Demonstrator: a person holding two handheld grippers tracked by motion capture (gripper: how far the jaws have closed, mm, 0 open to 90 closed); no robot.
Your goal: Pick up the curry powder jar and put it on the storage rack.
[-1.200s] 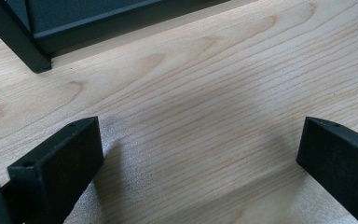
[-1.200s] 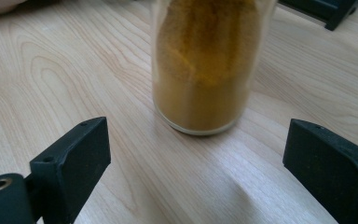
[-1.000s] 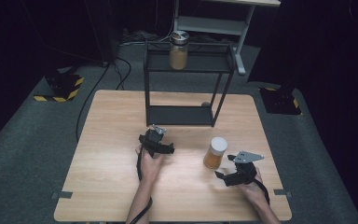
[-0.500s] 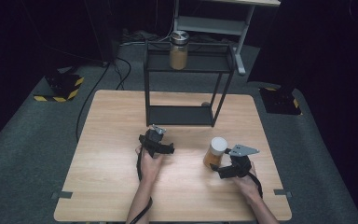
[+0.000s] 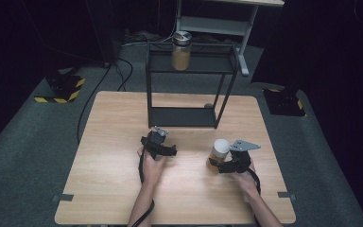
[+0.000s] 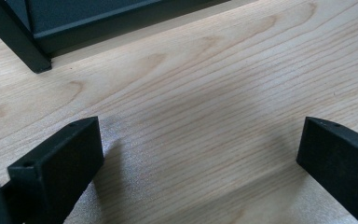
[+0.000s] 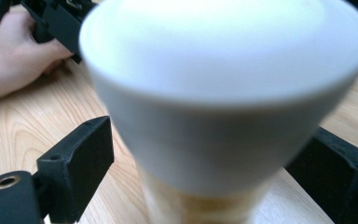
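A jar (image 5: 220, 150) with a white lid and tan contents stands on the wooden table (image 5: 113, 189), right of the middle. My right gripper (image 5: 216, 163) reaches around it from the near right. In the right gripper view the jar (image 7: 223, 93) sits between the jaws, which have just been closing. The left jaw still stands a little off the glass, and the lid partly hides the right one. My left gripper (image 5: 157, 137) rests open on the table before the black shelf rack (image 5: 184, 116). Bare wood lies between its jaws (image 6: 200, 135).
A second jar (image 5: 181, 51) with a metal lid stands on the rack's top shelf. A small round object (image 5: 209, 105) lies on the lower shelf. The rack's base and leg (image 6: 98, 18) are just ahead of the left gripper. Dark carpet surrounds the table.
My right gripper has slid left and forward to the white-lidded jar, so its jaws now flank it. The jar, the left hand and the left gripper have stayed put.
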